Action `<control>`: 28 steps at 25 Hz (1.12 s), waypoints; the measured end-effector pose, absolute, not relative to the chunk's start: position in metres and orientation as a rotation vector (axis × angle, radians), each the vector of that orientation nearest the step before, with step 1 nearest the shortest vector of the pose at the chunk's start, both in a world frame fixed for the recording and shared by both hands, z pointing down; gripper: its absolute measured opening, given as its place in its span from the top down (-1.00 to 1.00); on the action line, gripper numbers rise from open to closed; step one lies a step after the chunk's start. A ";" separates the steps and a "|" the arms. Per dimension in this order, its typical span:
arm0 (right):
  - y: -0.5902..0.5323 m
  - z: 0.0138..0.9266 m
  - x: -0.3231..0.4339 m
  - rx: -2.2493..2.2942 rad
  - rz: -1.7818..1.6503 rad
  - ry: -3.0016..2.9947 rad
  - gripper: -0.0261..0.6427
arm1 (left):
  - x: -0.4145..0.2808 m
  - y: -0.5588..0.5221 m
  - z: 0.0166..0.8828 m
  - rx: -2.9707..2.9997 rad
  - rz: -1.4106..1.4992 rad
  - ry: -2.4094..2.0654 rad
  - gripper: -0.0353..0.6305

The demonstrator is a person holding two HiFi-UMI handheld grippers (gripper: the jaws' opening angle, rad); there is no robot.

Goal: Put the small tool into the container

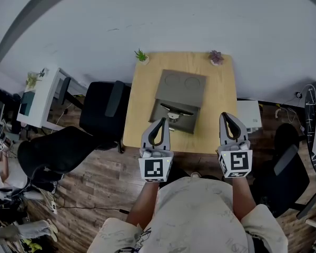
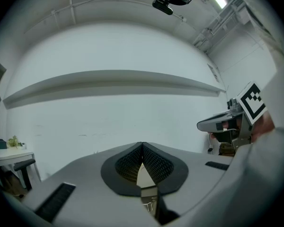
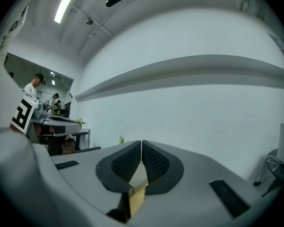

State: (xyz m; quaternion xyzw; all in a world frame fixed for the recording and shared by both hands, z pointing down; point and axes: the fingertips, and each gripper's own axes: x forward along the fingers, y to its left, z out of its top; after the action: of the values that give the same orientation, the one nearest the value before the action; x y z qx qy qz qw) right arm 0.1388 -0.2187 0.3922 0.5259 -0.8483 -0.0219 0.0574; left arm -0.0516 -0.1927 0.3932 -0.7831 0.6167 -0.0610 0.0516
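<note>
A grey container [image 1: 183,88] stands open on the wooden table [image 1: 221,96]. Its lower tray holds a small tool [image 1: 172,115] with a dark handle and a pale part. My left gripper [image 1: 160,120] hangs level over the table's near edge, just in front of the tray, shut and empty. My right gripper [image 1: 226,115] is level over the near right corner, also shut with nothing held. In the left gripper view the left gripper's [image 2: 142,144] pads meet at the tips before a white wall. In the right gripper view the right gripper's [image 3: 141,142] pads also touch.
Two small potted plants [image 1: 141,56] [image 1: 216,57] sit at the table's far corners. Black office chairs [image 1: 102,107] [image 1: 58,147] stand to the left, another chair [image 1: 284,162] to the right. A white unit [image 1: 249,115] stands beside the table's right edge.
</note>
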 end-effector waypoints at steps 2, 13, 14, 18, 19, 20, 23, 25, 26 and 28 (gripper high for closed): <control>-0.218 0.393 0.139 1.596 -0.065 -2.569 0.87 | -0.052 -0.192 0.394 -2.381 -0.187 1.876 0.88; -0.220 0.396 0.133 1.586 -0.036 -2.573 0.87 | -0.063 -0.191 0.403 -2.378 -0.196 1.912 0.88; -0.220 0.396 0.133 1.589 -0.026 -2.576 0.87 | -0.062 -0.191 0.403 -2.379 -0.202 1.909 0.88; -0.221 0.394 0.133 1.594 -0.029 -2.580 0.87 | -0.064 -0.191 0.405 -2.385 -0.211 1.915 0.88; -0.221 0.393 0.134 1.595 -0.032 -2.580 0.87 | -0.064 -0.191 0.405 -2.385 -0.212 1.915 0.88; -0.221 0.393 0.134 1.598 -0.032 -2.579 0.87 | -0.063 -0.191 0.405 -2.385 -0.214 1.911 0.88; -0.222 0.393 0.134 1.605 -0.031 -2.579 0.87 | -0.064 -0.191 0.404 -2.385 -0.223 1.906 0.88; -0.221 0.393 0.134 1.605 -0.030 -2.579 0.87 | -0.064 -0.191 0.406 -2.391 -0.238 1.913 0.88; -0.221 0.393 0.134 1.605 -0.028 -2.579 0.87 | -0.064 -0.191 0.406 -2.395 -0.247 1.916 0.88; -0.222 0.393 0.135 1.606 -0.022 -2.580 0.87 | -0.064 -0.191 0.407 -2.396 -0.250 1.918 0.88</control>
State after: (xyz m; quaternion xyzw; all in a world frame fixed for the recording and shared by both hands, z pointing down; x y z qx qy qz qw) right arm 0.1348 -0.2218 0.3934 0.5277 -0.8479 -0.0073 0.0515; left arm -0.0638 -0.1911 0.4066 -0.7777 0.6226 -0.0811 0.0310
